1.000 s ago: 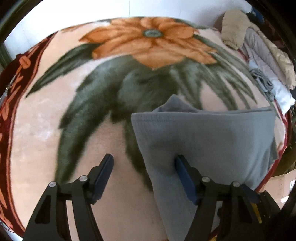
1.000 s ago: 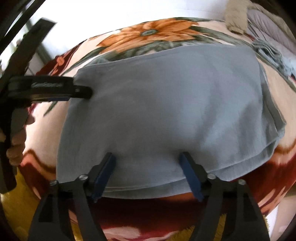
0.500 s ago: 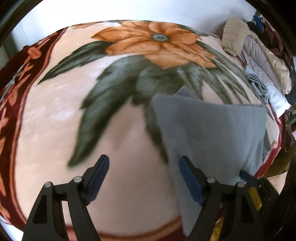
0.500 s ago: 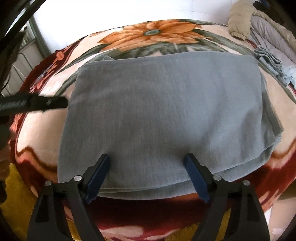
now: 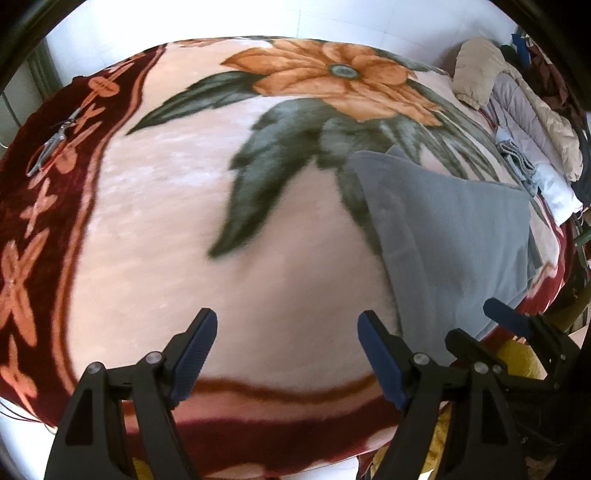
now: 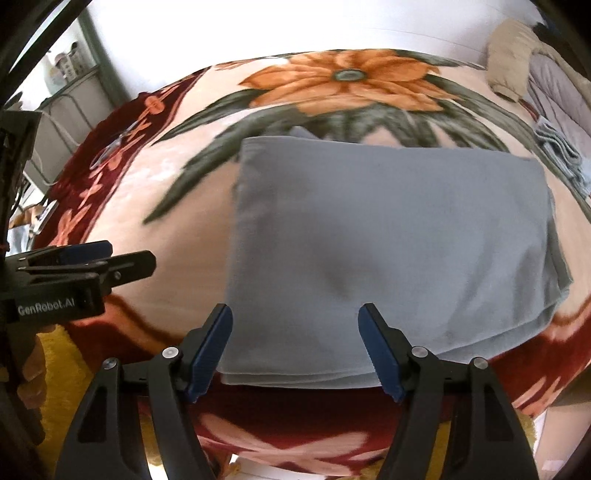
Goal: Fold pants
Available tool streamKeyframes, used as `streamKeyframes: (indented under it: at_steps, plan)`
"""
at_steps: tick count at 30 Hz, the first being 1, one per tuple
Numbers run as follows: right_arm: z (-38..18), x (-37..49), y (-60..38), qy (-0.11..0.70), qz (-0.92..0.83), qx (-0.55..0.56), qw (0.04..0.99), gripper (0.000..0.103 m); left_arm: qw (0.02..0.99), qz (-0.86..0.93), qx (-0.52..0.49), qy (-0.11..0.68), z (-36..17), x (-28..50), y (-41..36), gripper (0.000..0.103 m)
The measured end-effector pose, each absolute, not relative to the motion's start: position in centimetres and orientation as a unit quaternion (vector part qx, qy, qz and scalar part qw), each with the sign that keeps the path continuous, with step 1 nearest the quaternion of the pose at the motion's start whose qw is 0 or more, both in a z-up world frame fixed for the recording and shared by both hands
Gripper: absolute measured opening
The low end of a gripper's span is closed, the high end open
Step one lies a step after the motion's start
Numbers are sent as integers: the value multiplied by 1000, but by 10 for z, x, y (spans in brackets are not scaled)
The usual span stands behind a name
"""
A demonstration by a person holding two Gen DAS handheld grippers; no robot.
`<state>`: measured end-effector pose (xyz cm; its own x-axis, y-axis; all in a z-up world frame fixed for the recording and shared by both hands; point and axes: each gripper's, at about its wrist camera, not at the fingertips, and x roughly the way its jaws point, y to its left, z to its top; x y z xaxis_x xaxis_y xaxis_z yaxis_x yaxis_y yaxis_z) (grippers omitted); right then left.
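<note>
Left hand-held gripper (image 5: 286, 354) shifted off grey pants (image 6: 388, 251) — folded flat.

White wall (image 6: 332, 26) behind a floral-blanketed bed (image 5: 184, 221).

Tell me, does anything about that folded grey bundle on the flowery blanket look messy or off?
Mostly tidy. The grey pants lie folded in a neat rectangle on the blanket, but one corner of an under layer pokes out past the far edge, and the layers on the right side are slightly staggered.
</note>
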<state>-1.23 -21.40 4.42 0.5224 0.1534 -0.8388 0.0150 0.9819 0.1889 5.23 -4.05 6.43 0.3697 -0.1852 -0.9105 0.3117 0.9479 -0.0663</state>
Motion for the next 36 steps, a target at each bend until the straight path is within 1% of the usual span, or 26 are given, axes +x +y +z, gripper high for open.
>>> streamKeyframes:
  at_steps: [13,25,29,34,36]
  plan:
    - [39,14,-177,496,32,65,865,71,824,-138,30,549,59,44,1,82]
    - [30,21,-172,505,15,73,860,71,821,-136,18,554,49,47,8,82]
    - [40,13,-184,492,14,76,867,68,817,-139,12,560,45,50,7,82]
    - [53,0,-232,465,-23,67,882,68,815,-155,6,558,49,47,-5,82]
    - [50,-2,-258,469,-49,86,878,68,814,-170,5,555,51,45,-16,82]
